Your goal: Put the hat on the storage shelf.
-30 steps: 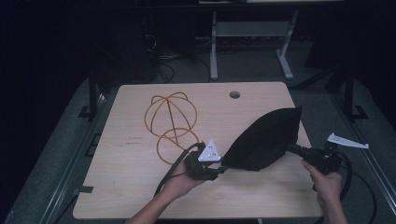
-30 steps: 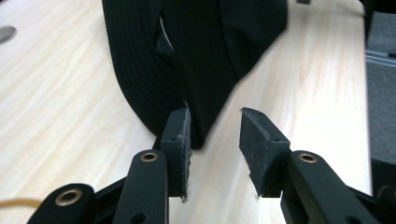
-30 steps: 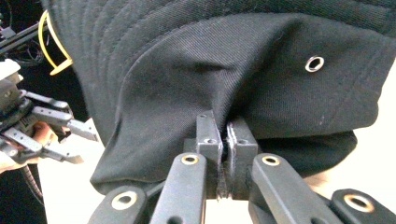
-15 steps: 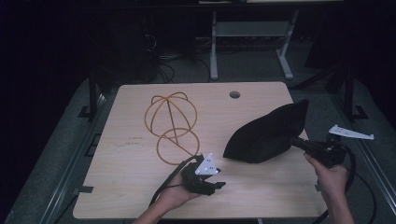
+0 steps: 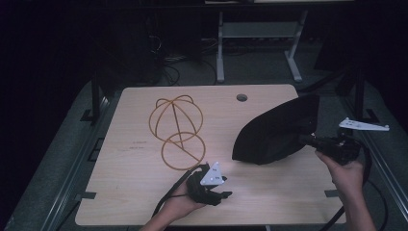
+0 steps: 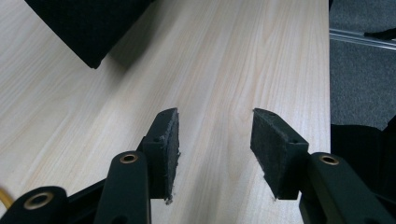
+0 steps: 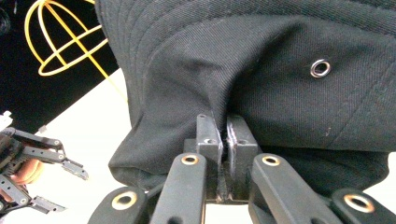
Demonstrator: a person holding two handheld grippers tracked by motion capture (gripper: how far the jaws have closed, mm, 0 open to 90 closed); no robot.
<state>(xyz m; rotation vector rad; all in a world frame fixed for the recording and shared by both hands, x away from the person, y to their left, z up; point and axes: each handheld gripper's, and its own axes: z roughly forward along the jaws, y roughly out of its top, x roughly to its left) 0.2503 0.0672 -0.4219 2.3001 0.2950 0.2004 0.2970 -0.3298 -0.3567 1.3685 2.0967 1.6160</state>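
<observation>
- Black hat (image 5: 274, 132) — woven twill with rows of stitching on the brim, one silver metal eyelet (image 7: 320, 68) on the crown.
- Yellow-orange wire frame (image 5: 177, 130), thin hoops against the pale wood.
- Light, blond wood-grain table (image 5: 130, 178), fine streaks running along its length.
- Left tongs (image 6: 215, 140): black arms, dark grey fuzzy pads (image 6: 170, 149), brass-coloured rivets (image 6: 128, 158); white three-cornered plate (image 5: 212, 174) on top.
- Right tongs (image 7: 223, 133): black too, brass-coloured rivets, pale grey plate (image 5: 363, 125) above.
- Grey floor (image 5: 62, 159) around the table — dim, near black farther back.
- Pale grey metal stand (image 5: 260, 31) behind the table.
</observation>
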